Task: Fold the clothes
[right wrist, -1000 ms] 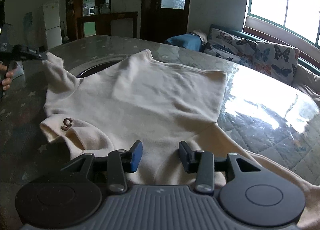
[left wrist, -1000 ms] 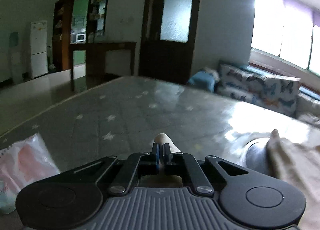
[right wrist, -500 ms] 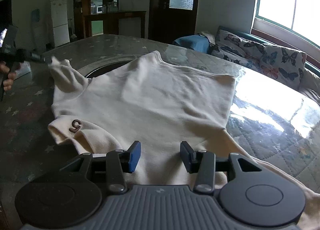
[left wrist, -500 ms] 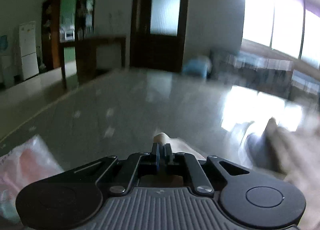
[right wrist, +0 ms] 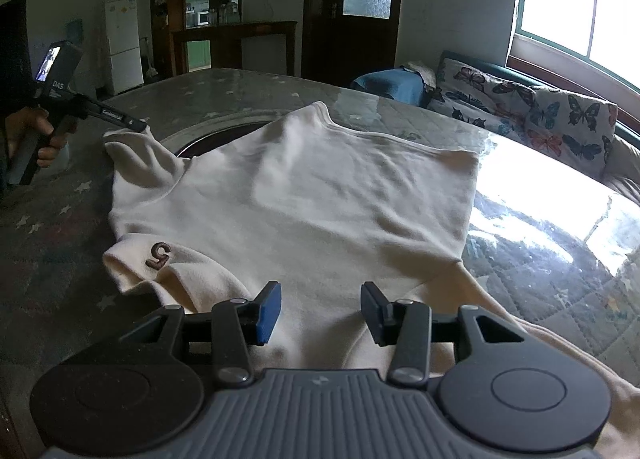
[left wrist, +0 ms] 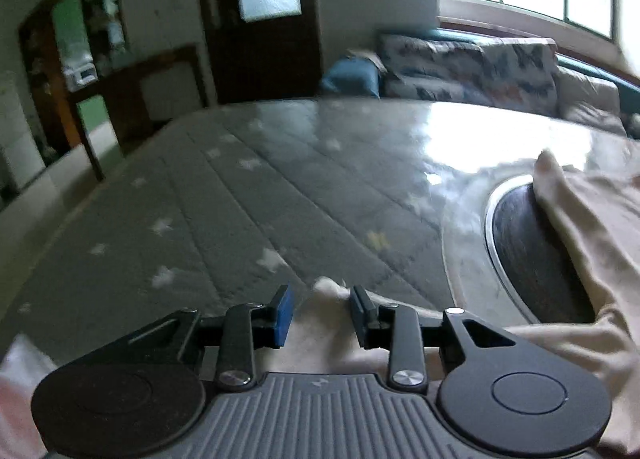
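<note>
A cream sweatshirt [right wrist: 320, 199] lies spread on the quilted star-pattern table [right wrist: 60, 219], back side up. One sleeve, with a brown "5" patch [right wrist: 159, 255], is folded in at the left. My right gripper [right wrist: 320, 311] hovers open over the garment's near part, with nothing between its fingers. My left gripper [left wrist: 322, 313] is open, and the tip of the other sleeve [left wrist: 328, 287] lies loose between its blue pads. In the right wrist view the left gripper [right wrist: 138, 125] sits at that sleeve's raised end [right wrist: 132, 143], held by a hand [right wrist: 32, 131].
A round dark inset [left wrist: 528, 251] in the table lies partly under the garment. A pink packet [left wrist: 12, 399] lies at the table's left. A butterfly-print sofa [right wrist: 540, 115] and a blue cushion [right wrist: 392, 85] stand behind the table, under the window.
My left gripper was shut on the sleeve tip and has opened; its view has swung toward the garment. My right gripper stayed open and drew back a little.
</note>
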The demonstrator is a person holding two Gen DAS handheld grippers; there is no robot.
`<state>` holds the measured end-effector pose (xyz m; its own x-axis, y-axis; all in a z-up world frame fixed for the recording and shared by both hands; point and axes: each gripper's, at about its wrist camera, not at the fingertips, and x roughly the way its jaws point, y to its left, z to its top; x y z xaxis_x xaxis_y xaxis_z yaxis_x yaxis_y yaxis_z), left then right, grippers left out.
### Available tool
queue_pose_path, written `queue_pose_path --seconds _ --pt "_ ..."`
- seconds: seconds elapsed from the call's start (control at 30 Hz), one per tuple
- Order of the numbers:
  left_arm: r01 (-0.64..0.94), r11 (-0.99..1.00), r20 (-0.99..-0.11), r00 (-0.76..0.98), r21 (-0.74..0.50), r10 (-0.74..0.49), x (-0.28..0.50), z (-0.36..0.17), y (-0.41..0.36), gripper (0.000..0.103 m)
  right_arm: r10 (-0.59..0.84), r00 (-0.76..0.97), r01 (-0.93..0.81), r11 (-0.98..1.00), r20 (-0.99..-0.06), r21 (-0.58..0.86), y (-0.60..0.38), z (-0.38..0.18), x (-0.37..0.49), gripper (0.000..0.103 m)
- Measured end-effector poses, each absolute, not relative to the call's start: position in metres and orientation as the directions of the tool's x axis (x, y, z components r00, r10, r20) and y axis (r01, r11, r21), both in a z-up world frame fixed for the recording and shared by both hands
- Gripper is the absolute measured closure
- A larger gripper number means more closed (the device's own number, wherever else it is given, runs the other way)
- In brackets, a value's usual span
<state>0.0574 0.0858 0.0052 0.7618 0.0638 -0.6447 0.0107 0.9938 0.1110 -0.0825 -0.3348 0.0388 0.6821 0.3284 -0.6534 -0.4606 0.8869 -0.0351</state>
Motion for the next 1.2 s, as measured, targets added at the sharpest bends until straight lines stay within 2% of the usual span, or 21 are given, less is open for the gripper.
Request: queue_pose_path --seconds 0.03,0.07,0.17,0.3,0.43,0.53,0.57,0.7,0.83,0.93,1.03,1.17,1.2 --pt "0.032 0.992 -0.642 0.765 0.12 0.053 0.055 0.007 0.081 0.085 0.326 0.681 -0.46 0.887 -0.655 -0.035 -0.335 0.038 -0.082 0.058" --pt "0.047 0.991 -0.64 0.767 0.128 0.046 0.054 0.006 0.077 0.091 0.324 0.679 -0.459 0.888 -0.659 -0.036 -0.335 0.038 -0.08 0.058" --pt "0.022 0.977 -0.603 0.789 0.214 0.114 0.062 0.003 0.065 0.093 0.318 0.675 -0.458 0.888 -0.666 -0.04 -0.334 0.035 -0.079 0.057" --pt "-0.051 0.967 -0.554 0.811 0.251 0.187 0.08 0.0 0.056 0.093 0.312 0.676 -0.458 0.887 -0.667 -0.05 -0.333 0.034 -0.079 0.056" --pt "-0.072 0.96 -0.557 0.802 0.271 0.217 0.083 -0.009 0.05 0.089 0.311 0.682 -0.45 0.892 -0.662 -0.045 -0.334 0.035 -0.082 0.056" --pt "-0.089 0.963 -0.562 0.797 0.253 0.221 0.081 -0.006 0.054 0.071 0.309 0.696 -0.426 0.904 -0.648 -0.026 -0.343 0.041 -0.09 0.056" --pt "-0.095 0.964 -0.559 0.798 0.249 0.224 0.079 -0.003 0.055 0.068 0.307 0.703 -0.41 0.912 -0.642 -0.014 -0.348 0.043 -0.094 0.056" --pt "-0.112 0.968 -0.539 0.813 0.226 0.22 0.067 0.012 0.056 0.068 0.253 0.733 -0.316 0.949 -0.631 0.012 -0.379 0.051 -0.111 0.057" --pt "-0.05 0.984 -0.517 0.846 0.171 0.133 0.046 0.032 0.044 0.068 0.127 0.776 -0.15 0.989 -0.618 0.016 -0.422 0.054 -0.123 0.059" --pt "0.105 0.984 -0.532 0.846 0.147 -0.011 0.032 0.038 0.014 0.059 -0.018 0.804 0.025 1.0 -0.594 0.003 -0.466 0.056 -0.129 0.059" --pt "0.263 0.957 -0.546 0.823 0.12 -0.158 0.018 0.044 -0.018 0.058 -0.13 0.792 0.163 0.987 -0.597 0.003 -0.508 0.053 -0.125 0.059" --pt "0.462 0.882 -0.55 0.761 0.088 -0.344 0.002 0.053 -0.064 0.058 -0.178 0.752 0.234 0.972 -0.634 0.005 -0.54 0.041 -0.116 0.06" --pt "0.504 0.859 -0.555 0.741 0.091 -0.377 -0.001 0.052 -0.076 0.058 -0.168 0.747 0.24 0.97 -0.643 0.025 -0.546 0.038 -0.114 0.065"
